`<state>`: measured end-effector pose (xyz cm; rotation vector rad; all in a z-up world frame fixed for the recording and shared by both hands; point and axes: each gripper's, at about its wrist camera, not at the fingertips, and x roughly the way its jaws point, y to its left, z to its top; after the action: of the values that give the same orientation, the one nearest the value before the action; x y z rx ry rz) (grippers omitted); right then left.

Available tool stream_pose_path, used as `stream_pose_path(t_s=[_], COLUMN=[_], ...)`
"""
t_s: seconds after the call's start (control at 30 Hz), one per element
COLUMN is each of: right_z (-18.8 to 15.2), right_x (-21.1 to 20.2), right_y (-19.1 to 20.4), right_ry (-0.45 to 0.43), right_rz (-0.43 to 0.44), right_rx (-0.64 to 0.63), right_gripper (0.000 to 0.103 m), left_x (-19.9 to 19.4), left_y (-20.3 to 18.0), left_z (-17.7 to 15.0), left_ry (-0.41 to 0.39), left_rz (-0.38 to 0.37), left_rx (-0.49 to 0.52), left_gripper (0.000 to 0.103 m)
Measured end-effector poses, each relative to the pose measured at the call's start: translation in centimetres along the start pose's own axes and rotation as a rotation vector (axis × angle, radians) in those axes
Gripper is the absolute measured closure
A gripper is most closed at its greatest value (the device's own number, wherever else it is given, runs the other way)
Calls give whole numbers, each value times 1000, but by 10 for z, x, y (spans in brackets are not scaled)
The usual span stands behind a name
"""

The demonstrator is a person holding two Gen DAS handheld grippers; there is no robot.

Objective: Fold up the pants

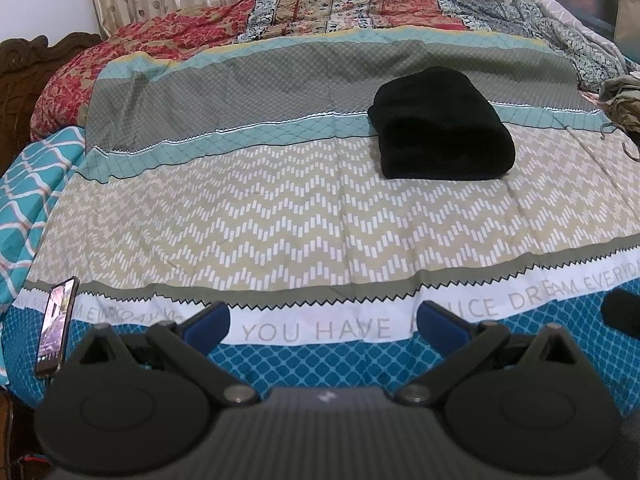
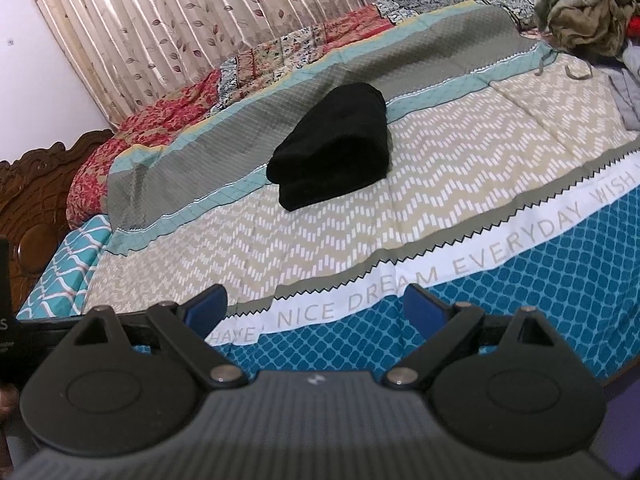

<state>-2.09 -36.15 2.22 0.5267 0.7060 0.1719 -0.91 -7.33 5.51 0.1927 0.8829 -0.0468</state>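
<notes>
Left wrist view is showing the left gripper (image 1: 324, 320) hanging over the near edge of the bed, its blue-padded fingers (image 1: 210, 320) standing spread wide and pinching nothing. Under it the bedsheet (image 1: 280, 232) is lying flat, with a blue lattice band nearest, then a white strip of printed words, then a beige zigzag band. A phone (image 1: 56, 328) is leaning tilted at the left edge, its screen glowing. Right wrist view is showing the right gripper (image 2: 316, 308) also hovering above the blue band, its tongs likewise spread apart and empty.

Farther in, the black pants (image 1: 440, 128) are sitting as a folded, thick bundle on the sheet, straddling the border between the zigzag band and the teal and grey bands, well apart from both grippers. In the right view the same bundle (image 2: 332, 144) is lying near the middle of the bed.

Beyond it a red floral quilt (image 1: 160, 40) is bunching along the far side. A heap of olive and grey clothes (image 2: 584, 8) is piling at the far right corner. A carved wooden headboard (image 2: 36, 184) is showing at the left, and a leaf-patterned curtain (image 2: 160, 20) is hanging behind everything.
</notes>
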Motion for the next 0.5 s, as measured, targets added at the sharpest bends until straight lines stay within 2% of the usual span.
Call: stream_pose_path(t_s=[0.5], right_z=[-4], right_x=[2], right_y=[7], right_ry=[8], right_rz=[-10], right_rx=[-3], right_gripper=[7], left_x=[1], left_y=[3], left_z=[-2], left_ry=[15], left_rz=[-6], left_rx=[-17], left_gripper=[0])
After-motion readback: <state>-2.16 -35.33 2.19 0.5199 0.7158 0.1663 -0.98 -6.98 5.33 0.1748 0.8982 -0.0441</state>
